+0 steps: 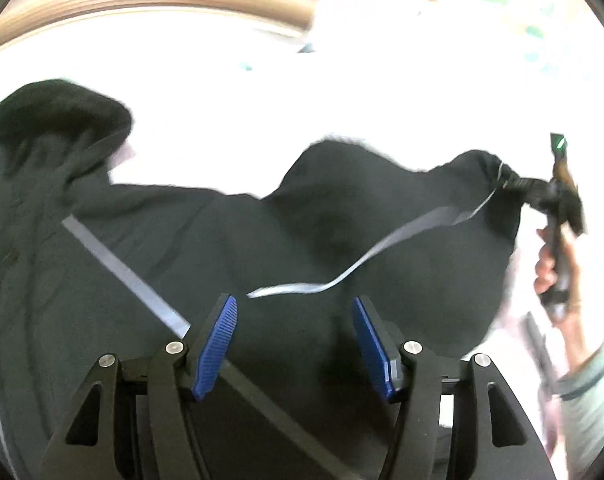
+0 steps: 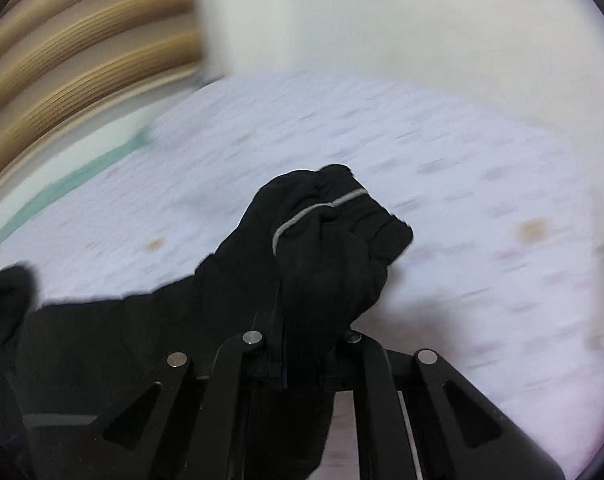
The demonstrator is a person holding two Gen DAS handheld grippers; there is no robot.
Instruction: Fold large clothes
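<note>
A large black garment (image 1: pixel 229 248) with grey reflective stripes lies spread on a pale bed sheet (image 1: pixel 229 128). My left gripper (image 1: pixel 293 340) hovers over its middle, blue pads wide apart and empty. My right gripper (image 2: pixel 302 344) is shut on a bunched end of the black garment (image 2: pixel 326 240), which sticks out past the fingers with a grey stripe across it. In the left wrist view the right gripper (image 1: pixel 518 186) shows at the far right, pulling that end of the garment up and sideways.
The pale patterned sheet (image 2: pixel 462 200) covers the bed around the garment. A wooden slatted headboard (image 2: pixel 61 60) stands at the far left. A white wall (image 2: pixel 422 20) is behind. The person's hand and sleeve (image 1: pixel 582 392) are at the right edge.
</note>
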